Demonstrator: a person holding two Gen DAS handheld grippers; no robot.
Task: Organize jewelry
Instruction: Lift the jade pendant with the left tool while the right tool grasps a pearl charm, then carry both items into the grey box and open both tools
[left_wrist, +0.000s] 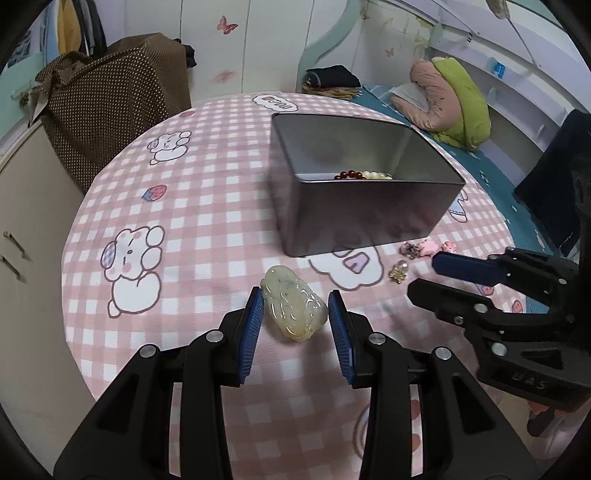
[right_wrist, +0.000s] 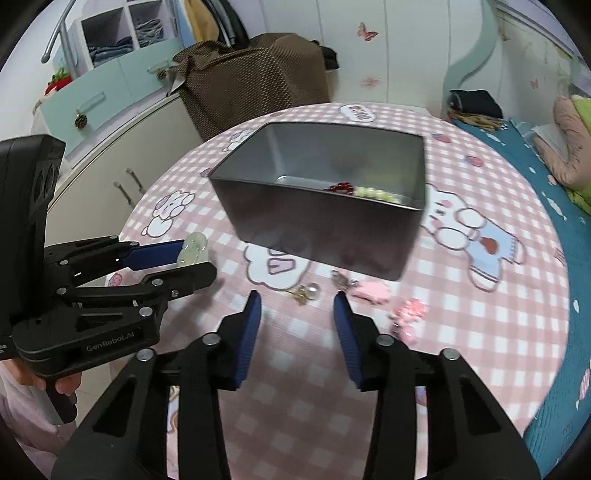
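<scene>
- Writing: left gripper (right_wrist: 192, 258) body reads "GenRobot.AI" in the right wrist view; right gripper (left_wrist: 424, 275) body shows "UAS…", partly cut off, in the left wrist view. A speech-bubble print at the far edge of the tablecloth (left_wrist: 192, 229) is too blurred to read.
- Left gripper: blue pads clamped on a pale green-white carved jade pendant (left_wrist: 293, 308), pad against each side; whether it is clear of the cloth I cannot tell.
- Right gripper: jaws apart, nothing between them, above the cloth near the small pieces.
- Grey metal tin (left_wrist: 354, 221) stands open mid-counter; dark red beads (left_wrist: 347, 175) and cream beads (left_wrist: 376, 175) lie inside against the near wall.
- Loose on the cloth in front of the tin: gold-and-pearl charm (right_wrist: 306, 293), pink flat charm (right_wrist: 371, 290), pink flower piece (right_wrist: 410, 310), small dull cluster (right_wrist: 341, 277).
- Around: brown dotted bag (left_wrist: 110, 99) behind counter, bed (left_wrist: 491, 173) with folded bedding on the right.
</scene>
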